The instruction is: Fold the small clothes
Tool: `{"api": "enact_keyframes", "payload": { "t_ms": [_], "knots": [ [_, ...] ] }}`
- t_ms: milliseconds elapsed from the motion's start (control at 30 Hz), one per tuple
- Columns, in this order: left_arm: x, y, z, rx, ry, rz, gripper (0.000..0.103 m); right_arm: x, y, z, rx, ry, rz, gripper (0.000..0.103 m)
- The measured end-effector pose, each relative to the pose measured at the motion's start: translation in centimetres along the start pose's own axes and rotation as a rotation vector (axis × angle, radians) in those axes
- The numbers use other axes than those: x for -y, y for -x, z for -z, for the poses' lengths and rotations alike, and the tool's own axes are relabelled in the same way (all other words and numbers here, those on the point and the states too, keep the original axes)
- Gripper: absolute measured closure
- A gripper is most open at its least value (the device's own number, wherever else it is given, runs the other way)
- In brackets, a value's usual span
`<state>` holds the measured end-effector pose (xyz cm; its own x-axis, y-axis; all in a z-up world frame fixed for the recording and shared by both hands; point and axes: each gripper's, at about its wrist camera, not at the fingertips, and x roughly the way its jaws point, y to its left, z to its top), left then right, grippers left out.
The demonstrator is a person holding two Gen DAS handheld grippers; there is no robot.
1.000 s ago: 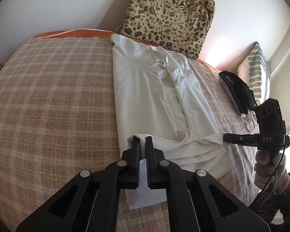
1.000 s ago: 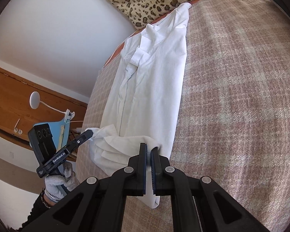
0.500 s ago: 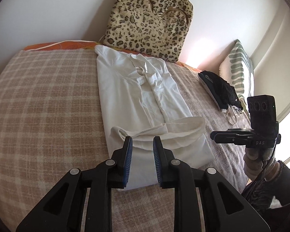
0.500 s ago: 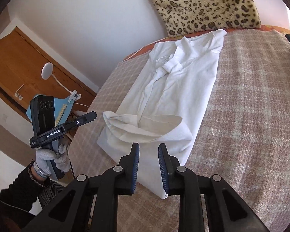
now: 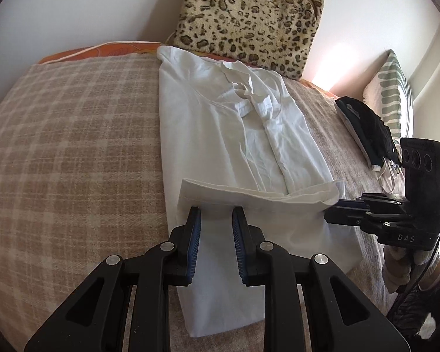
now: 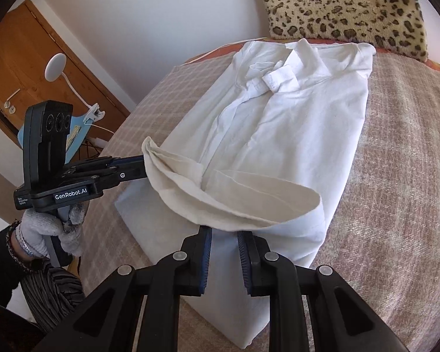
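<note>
A white collared shirt (image 5: pixel 226 135) lies lengthwise on the plaid bed cover, sides folded in, collar toward the leopard pillow. It also shows in the right wrist view (image 6: pixel 293 135). Its lower hem is flipped up into a loose raised fold (image 5: pixel 258 195) (image 6: pixel 237 196). My left gripper (image 5: pixel 216 215) is open, its tips just at the near edge of that fold. My right gripper (image 6: pixel 224 236) is open, its tips under the fold's edge. Each gripper shows in the other's view, the left (image 6: pixel 132 171) and the right (image 5: pixel 337 209), at opposite ends of the fold.
A leopard-print pillow (image 5: pixel 249 17) stands at the head of the bed. A dark folded garment (image 5: pixel 366 129) and a green-striped cushion (image 5: pixel 396 94) lie at the right. A wooden door (image 6: pixel 29 67) and a white lamp (image 6: pixel 55 63) are beyond the bed's left side.
Both grippers were shut on the shirt's hem a second ago; they have opened and let it go. The hem now rests as a loose fold, and both grippers have moved back in toward it.
</note>
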<state>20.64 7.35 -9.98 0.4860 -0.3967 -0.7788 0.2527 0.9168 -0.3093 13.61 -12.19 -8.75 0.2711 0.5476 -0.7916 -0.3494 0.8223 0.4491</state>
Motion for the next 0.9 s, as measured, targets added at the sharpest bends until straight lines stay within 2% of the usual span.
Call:
{"api": "enact_keyframes", "payload": {
  "t_ms": [67, 133, 200, 267, 500, 600, 667, 767, 900],
  "knots": [
    [-0.5, 0.0, -0.3, 0.018, -0.002, -0.039, 0.083, 1.6, 0.4, -1.1, 0.032, -0.064, 0.045, 0.085],
    [-1.2, 0.2, -0.3, 0.018, 0.02, -0.052, 0.083, 3.1, 1.0, -1.7, 0.056, -0.122, 0.052, 0.085],
    [-1.8, 0.4, 0.1, 0.009, 0.038, -0.048, 0.078, 3.9, 1.9, -2.0, 0.075, -0.145, 0.068, 0.077],
    [-2.1, 0.9, 0.8, 0.01, 0.043, -0.055, 0.057, 4.3, 2.7, -1.8, 0.083, -0.163, 0.072, 0.066],
    [-2.6, 0.7, 2.2, -0.012, 0.059, -0.042, 0.056, 4.9, 3.5, 0.0, 0.041, -0.226, 0.064, 0.063],
    [-2.3, 0.9, 2.1, 0.004, 0.054, -0.098, 0.056, 4.8, 3.3, -0.1, 0.046, -0.222, 0.078, 0.066],
    [-1.9, 1.3, 1.8, 0.037, 0.034, -0.117, 0.059, 4.4, 3.6, -0.1, 0.054, -0.205, 0.094, 0.066],
    [-1.1, 1.6, 1.5, 0.065, -0.012, -0.105, 0.059, 4.0, 3.6, -0.3, 0.055, -0.197, 0.082, 0.068],
    [-0.5, 0.5, 1.0, 0.053, -0.06, -0.095, 0.059, 3.7, 3.2, -0.3, 0.042, -0.182, 0.078, 0.072]
  ]
}}
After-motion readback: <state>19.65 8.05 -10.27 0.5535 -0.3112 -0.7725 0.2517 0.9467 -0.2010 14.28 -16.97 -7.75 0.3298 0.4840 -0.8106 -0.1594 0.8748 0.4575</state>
